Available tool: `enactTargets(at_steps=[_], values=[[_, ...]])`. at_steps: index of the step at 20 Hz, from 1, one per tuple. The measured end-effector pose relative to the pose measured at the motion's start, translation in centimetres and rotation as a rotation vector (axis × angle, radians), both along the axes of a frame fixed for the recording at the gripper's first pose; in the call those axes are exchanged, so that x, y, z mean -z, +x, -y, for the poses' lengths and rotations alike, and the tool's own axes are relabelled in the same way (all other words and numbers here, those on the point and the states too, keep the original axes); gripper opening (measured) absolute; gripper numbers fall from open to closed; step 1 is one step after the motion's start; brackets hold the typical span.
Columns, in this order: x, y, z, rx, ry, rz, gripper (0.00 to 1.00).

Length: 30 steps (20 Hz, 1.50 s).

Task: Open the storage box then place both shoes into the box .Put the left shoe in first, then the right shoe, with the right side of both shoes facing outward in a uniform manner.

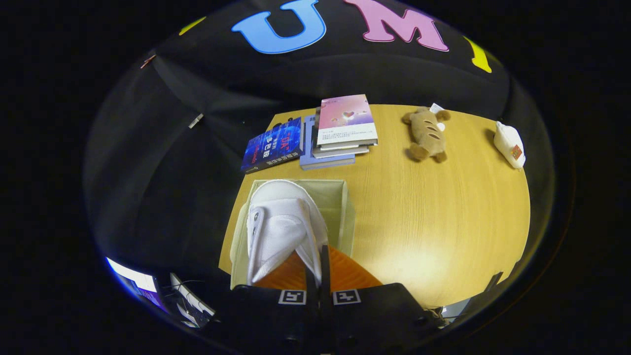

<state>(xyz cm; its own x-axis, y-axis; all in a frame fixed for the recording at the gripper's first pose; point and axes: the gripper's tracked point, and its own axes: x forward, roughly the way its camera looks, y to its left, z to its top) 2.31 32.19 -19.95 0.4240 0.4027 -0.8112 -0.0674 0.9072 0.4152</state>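
From the gripper view, your gripper (pixel 318 264) is closed narrow on the white shoe (pixel 281 227), its two fingers nearly together with the shoe's heel rim pinched between them. The shoe hangs toe-forward just ahead of the fingers, over the open beige box (pixel 347 212), whose far wall and right wall show past the shoe's toe and side. You can see the shoe's orange insole (pixel 345 273) on either side of the fingers, right at their tips. Whether the shoe's sole already touches the bottom of the box, you cannot tell from here. The box sits at the near left part of the wooden table (pixel 443 222). Beyond the box, at the far edge of the table, lies a blue book (pixel 273 145), tilted, and just beside it on the right a stack of books (pixel 340 130) with a pink cover on top. Farther right along the far edge lies a brown plush toy (pixel 426 133), and well apart from it, near the right edge of the table, a small white plush (pixel 510 144). The middle and right of the table, beside the box, show bare wood with a bright glare near the front.
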Motion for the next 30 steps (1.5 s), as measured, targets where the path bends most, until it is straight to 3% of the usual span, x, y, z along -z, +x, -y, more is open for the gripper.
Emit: enactTargets(at_steps=[7,18,25,29,30], values=[[4.5,-0.3,-0.9,0.092,-0.146,-0.162,0.05],[3.6,-0.7,-3.8,0.03,-0.047,-0.154,0.07],[2.8,-2.5,-3.1,-0.008,0.003,-0.136,0.35],[1.3,-3.7,-1.9,-0.042,0.051,-0.089,0.66],[1.0,-4.0,-1.4,-0.051,0.055,-0.07,0.81]])
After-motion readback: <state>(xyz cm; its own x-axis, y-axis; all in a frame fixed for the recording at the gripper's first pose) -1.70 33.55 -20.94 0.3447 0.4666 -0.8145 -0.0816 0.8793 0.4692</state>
